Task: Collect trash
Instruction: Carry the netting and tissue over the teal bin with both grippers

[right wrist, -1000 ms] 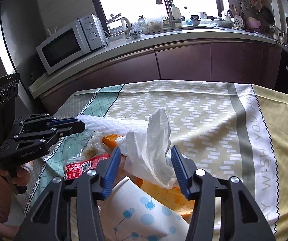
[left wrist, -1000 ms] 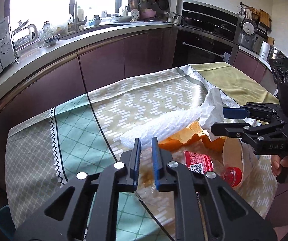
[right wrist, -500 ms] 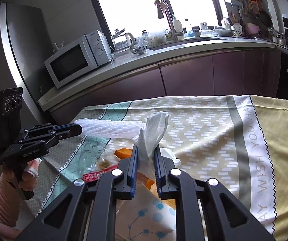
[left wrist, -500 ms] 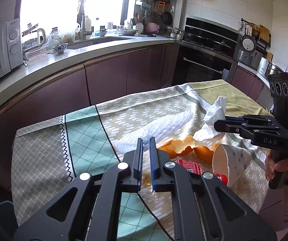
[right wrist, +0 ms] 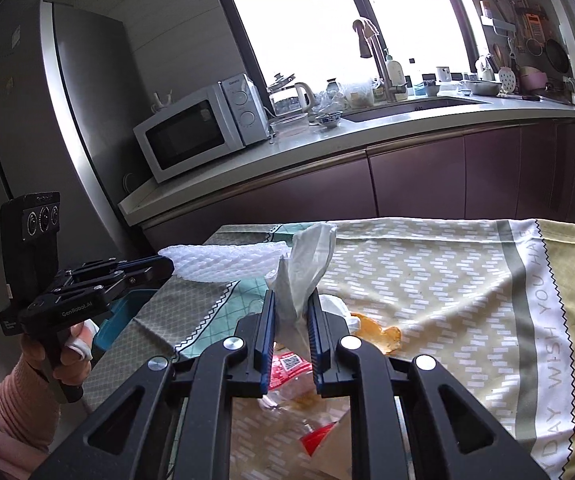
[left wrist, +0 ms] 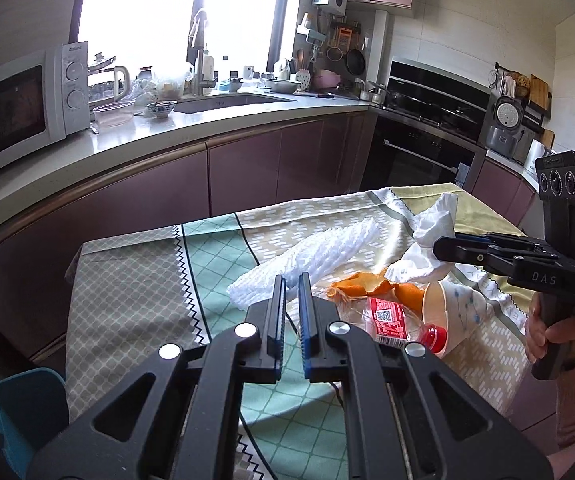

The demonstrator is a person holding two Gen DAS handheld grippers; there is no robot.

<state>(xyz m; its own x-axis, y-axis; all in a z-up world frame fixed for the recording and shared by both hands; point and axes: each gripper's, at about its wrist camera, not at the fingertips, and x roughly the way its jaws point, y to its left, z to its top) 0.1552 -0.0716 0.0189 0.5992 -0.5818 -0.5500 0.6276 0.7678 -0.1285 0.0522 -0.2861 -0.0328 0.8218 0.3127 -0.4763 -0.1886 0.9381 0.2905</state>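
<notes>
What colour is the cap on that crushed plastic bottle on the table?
Red. The bottle cap shows best in the left wrist view, beside the paper cup.

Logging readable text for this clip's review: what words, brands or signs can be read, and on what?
"DAS": right gripper body.
"GenRobot.AI": left gripper body.
"Galanz": microwave panel.
"DAY WISH YOU HA", cut off at both ends: tablecloth border.
QR code, small print unreadable: plastic bottle red label.

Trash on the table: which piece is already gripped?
The white tissue, pinched between the right gripper pads. The foam net, orange peel, bottle and paper cup lie ungripped.
</notes>
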